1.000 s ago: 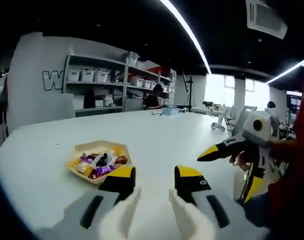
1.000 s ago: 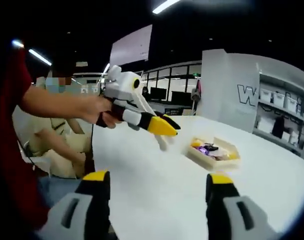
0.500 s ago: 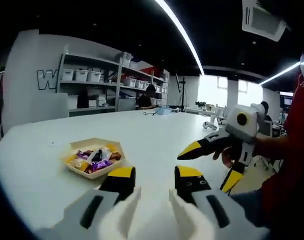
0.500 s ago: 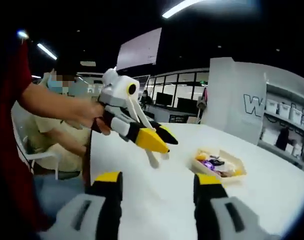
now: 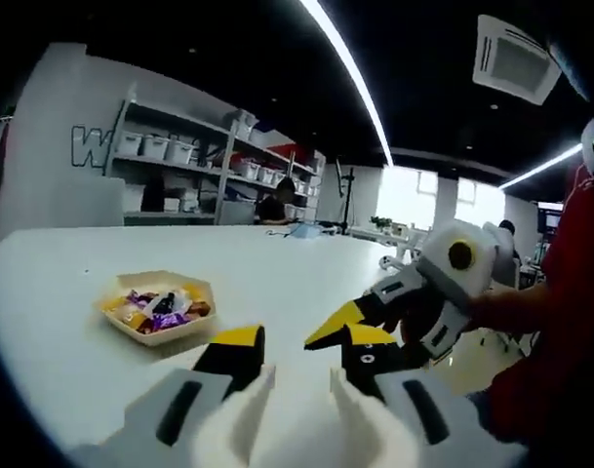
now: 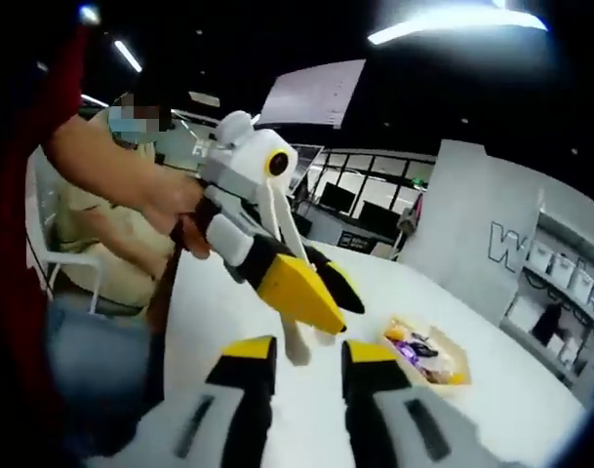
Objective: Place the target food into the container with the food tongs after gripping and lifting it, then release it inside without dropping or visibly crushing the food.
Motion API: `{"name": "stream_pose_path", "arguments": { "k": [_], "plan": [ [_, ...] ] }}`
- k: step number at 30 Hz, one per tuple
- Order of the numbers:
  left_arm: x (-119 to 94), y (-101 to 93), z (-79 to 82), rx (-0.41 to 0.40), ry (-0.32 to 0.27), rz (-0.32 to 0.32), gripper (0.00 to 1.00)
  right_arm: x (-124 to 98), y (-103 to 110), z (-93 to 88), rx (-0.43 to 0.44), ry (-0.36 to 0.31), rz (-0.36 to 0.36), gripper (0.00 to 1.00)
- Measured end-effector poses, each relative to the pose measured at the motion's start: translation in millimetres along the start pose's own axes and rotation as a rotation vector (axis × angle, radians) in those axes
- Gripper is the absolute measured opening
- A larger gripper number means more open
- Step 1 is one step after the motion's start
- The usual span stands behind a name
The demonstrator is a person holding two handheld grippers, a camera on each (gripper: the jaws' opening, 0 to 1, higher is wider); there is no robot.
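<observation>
Place: an open-plan lab or office workspace was indicated.
Ceiling: a dark ceiling was crossed by a long strip light (image 5: 350, 73), and a recessed air-conditioning vent (image 5: 516, 60) was set into it.
Storage: metal shelving (image 5: 194, 171) loaded with white bins (image 5: 160, 146) was seen along a white wall marked with a large letter "W" (image 5: 85, 144).
Furniture: a wide white bench (image 5: 277, 278) was seen in the foreground.
Background: large bright windows (image 5: 443, 200), glass partitions (image 6: 360, 200) and a seated person (image 6: 101, 234) were visible.
</observation>
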State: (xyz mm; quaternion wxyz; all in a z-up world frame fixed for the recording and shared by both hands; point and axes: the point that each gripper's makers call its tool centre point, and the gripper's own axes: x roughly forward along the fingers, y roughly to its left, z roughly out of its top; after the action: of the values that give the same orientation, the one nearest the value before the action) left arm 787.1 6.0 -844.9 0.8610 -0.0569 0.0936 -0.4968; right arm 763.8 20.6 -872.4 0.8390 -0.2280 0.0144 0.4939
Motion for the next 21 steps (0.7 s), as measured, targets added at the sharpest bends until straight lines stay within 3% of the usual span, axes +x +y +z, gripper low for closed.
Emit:
{"name": "stream_pose_path", "arguments": {
  "k": [4,6,8,12,14,18,21],
  "plan": [
    [2.9,-5.3,2.3,0.006,-0.013,-0.004,0.29,0.8,2.3,3.5,-0.036,-0.003,0.002,0.11],
    [3.6,-7.3,5.3,-0.025,-0.033,-0.014,0.3,-0.1,9.6,8.3,-0.103,-0.025,0.033,0.07],
    [3.4,-9.0,2.8,-0.019,-0.021,-0.026,0.3,-3.5,8.9,7.3,-0.158,-0.019,0.019,0.06],
    [1.6,-12.4,-1.7,-0.056,-0.019,-0.04,0.31,-7.7,15.9,6.2,-0.069,-0.032,0.065,0.05],
    [0.7,-13.1,-2.5,-0.064,-0.032,-0.042,0.3,-9.3,15.8,6.9,-0.107,-0.039,0.083,0.05],
    [-0.4,-9.5,-2.9,-0.063,-0.031,-0.033,0.31,-9.3,12.5,2.9,-0.179,0.009,0.088,0.05],
    [-2.6,-9.4,0.7,-0.061,-0.04,-0.038,0.3,-11.0,9.5,2.8,-0.188,0.014,0.076,0.05]
  ]
}}
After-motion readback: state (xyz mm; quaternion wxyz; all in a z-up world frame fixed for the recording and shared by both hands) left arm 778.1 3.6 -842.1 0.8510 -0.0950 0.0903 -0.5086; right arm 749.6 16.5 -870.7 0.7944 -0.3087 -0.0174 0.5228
